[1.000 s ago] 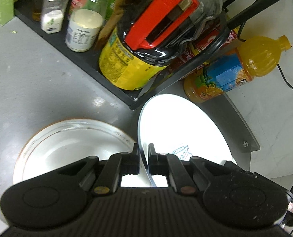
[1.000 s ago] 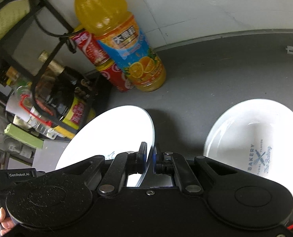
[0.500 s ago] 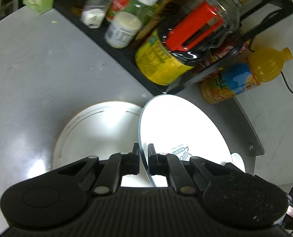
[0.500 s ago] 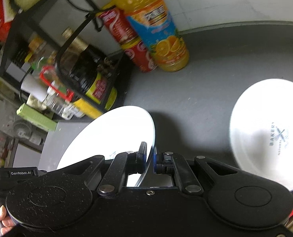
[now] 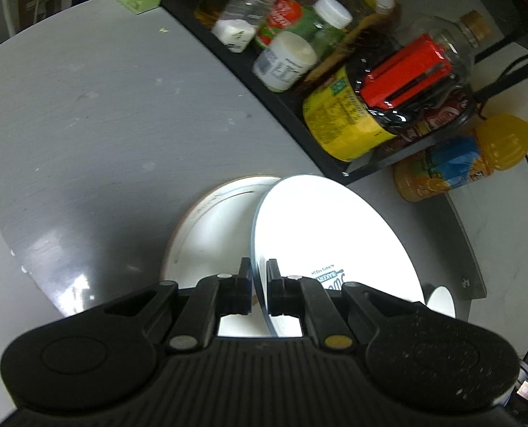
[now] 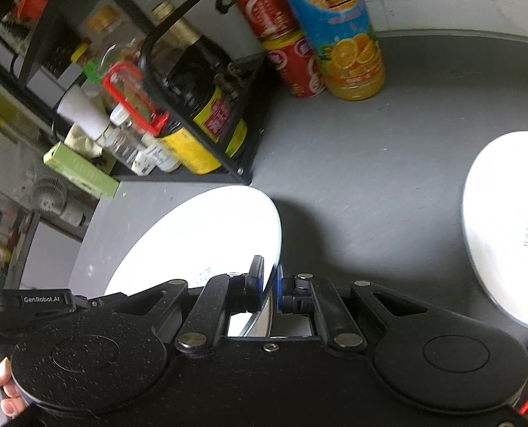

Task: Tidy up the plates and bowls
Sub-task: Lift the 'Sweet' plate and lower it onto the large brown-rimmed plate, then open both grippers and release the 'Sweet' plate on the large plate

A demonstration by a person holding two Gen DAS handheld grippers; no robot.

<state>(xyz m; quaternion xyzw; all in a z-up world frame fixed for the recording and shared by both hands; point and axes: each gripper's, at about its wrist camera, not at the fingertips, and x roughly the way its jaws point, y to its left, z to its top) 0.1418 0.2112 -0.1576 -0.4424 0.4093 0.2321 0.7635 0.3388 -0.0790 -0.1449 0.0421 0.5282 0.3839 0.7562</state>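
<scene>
Both tools raised higher since before, left tool [image 5: 260, 274] and right tool [image 6: 271, 279] each clamping a tilted white plate [image 5: 335, 235] rim.

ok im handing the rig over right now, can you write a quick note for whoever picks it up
Left gripper: fingers shut on the rim of a white plate with a bakery logo, held tilted in the air.
Right gripper: fingers shut on the rim of a second white plate, also held tilted.
On the grey table: a rimmed plate lies flat below the left gripper's plate; another logo plate lies flat to the right in the right wrist view.
Done: both held plates are lifted.
Left: set each held plate down on a stack. Probably the left one goes on the rimmed plate.
</scene>
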